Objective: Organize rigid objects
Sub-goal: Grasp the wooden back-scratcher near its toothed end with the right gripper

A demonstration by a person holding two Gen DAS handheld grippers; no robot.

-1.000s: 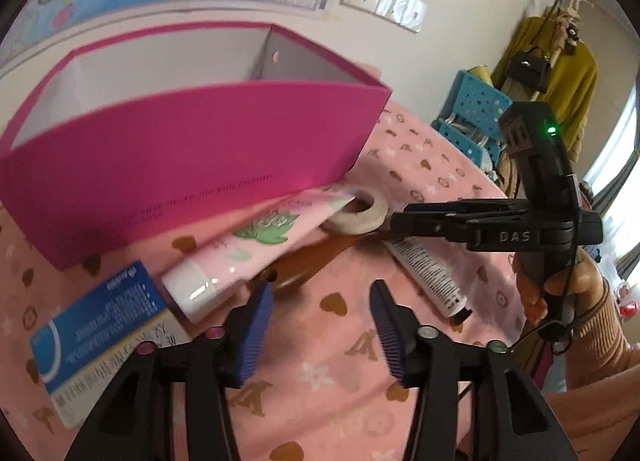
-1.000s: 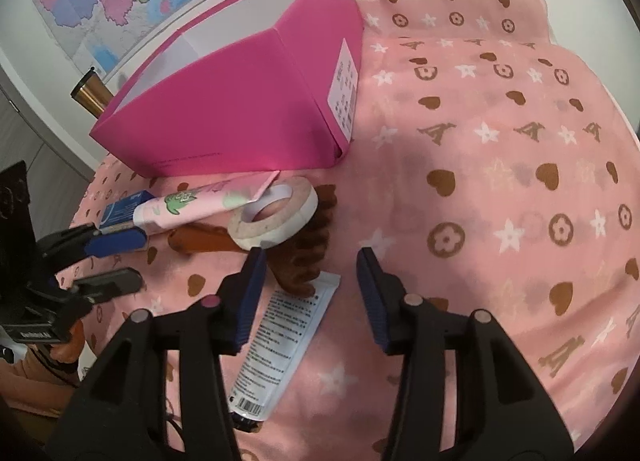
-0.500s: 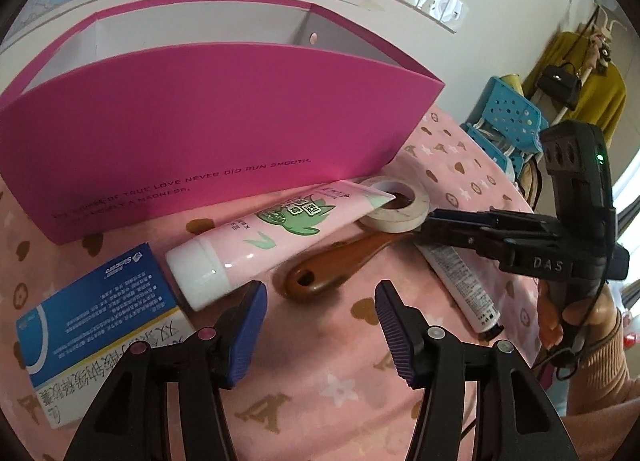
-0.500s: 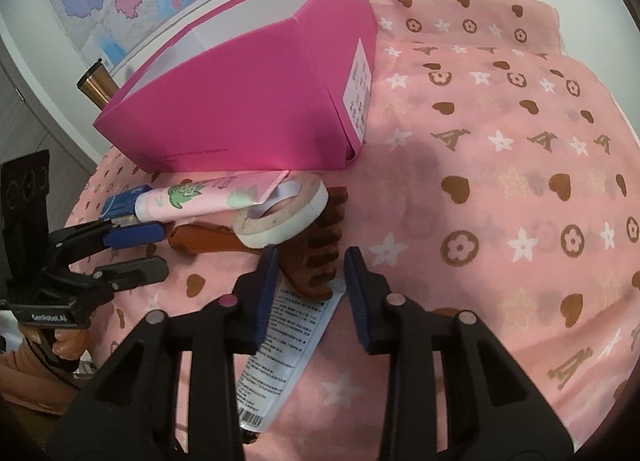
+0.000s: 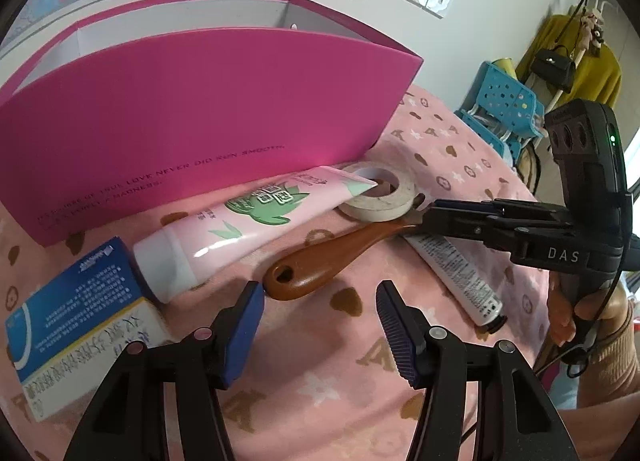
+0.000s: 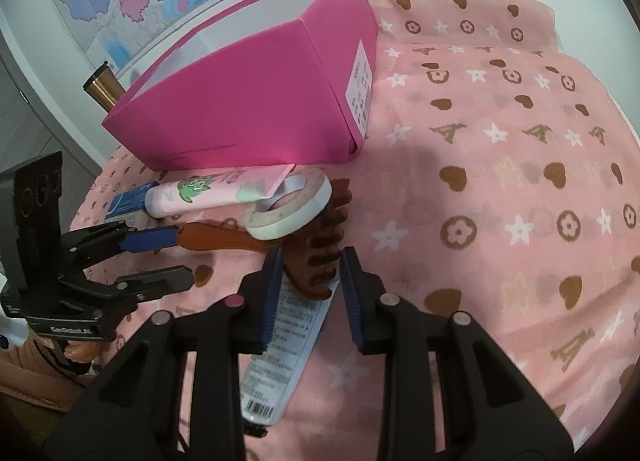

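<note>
A brown wooden comb (image 5: 320,261) (image 6: 316,257) lies on the pink cloth in front of an open magenta box (image 5: 200,109) (image 6: 256,109). My right gripper (image 6: 308,257) has closed in around the comb's toothed head, jaws at or near its sides. My left gripper (image 5: 320,297) is open just before the comb's handle end. A tape roll (image 5: 380,197) (image 6: 288,209) rests on the comb. A pink tube (image 5: 240,229) (image 6: 212,193) leans on the roll. A white tube (image 5: 456,273) (image 6: 288,345) lies under the comb's head.
A blue and white carton (image 5: 80,325) (image 6: 132,201) lies left of the pink tube. A copper cylinder (image 6: 102,87) stands behind the box. A blue crate (image 5: 508,109) and hanging clothes (image 5: 576,61) are beyond the table at right.
My right gripper has moved forward and narrowed around the comb's head. My left gripper has moved closer to the comb's handle and stays open.
</note>
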